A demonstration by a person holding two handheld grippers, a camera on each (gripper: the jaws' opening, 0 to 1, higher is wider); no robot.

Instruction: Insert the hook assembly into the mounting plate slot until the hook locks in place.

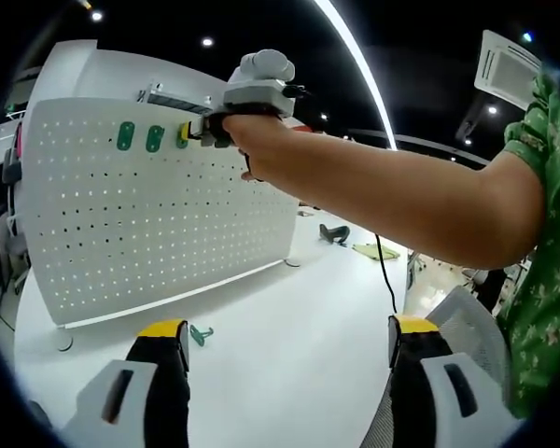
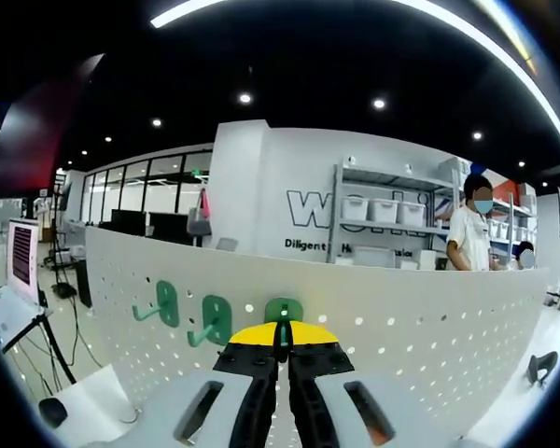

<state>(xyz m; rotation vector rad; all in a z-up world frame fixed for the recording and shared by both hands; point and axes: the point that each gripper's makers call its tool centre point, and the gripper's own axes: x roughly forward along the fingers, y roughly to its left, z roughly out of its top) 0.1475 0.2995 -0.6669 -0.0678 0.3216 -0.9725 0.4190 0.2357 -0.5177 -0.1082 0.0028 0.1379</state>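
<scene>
Up at the pegboard (image 2: 429,317), right claw (image 2: 282,347) pinches a green hook (image 2: 284,311); left claw (image 1: 289,347) gapes empty.

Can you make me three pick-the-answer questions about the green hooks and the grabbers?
1. Where is the loose green hook?
A on the white table
B on the pegboard
C in a bin

2. How many green hooks are at the pegboard?
A one
B three
C five

3. How is the left gripper?
A holding a hook
B shut
C open

Answers: 1 A, it lies beside the left gripper's jaw. 2 B, two hang and the right gripper pinches the third. 3 C, jaws wide apart, nothing between.
</scene>
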